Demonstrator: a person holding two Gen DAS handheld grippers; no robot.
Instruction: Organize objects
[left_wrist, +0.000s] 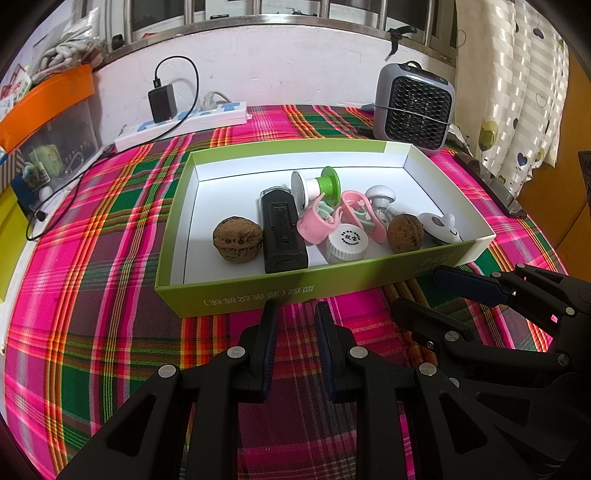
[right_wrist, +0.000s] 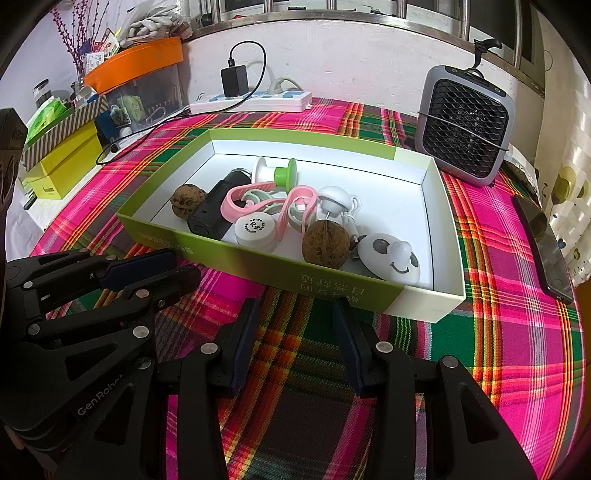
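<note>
Plaid cloth (left_wrist: 92, 258) under both spread, empty hand-held grippers (left_wrist: 295, 314) (right_wrist: 295, 314); box (right_wrist: 258, 264) print unreadable.

Left gripper (left_wrist: 295, 314): held low and level, fingers pointing forward, jaws parted by a narrow gap, nothing between the pads (left_wrist: 271, 332). Right gripper (right_wrist: 291, 314): held alongside at similar height, fingers pointing forward, jaws parted wider, nothing between the fingertips (right_wrist: 343, 317). Seen in the left wrist view at far right as right gripper (left_wrist: 424, 291), angled inward. Seen in the right wrist view at far left as left gripper (right_wrist: 177, 269), likewise angled inward, close beside.
</note>
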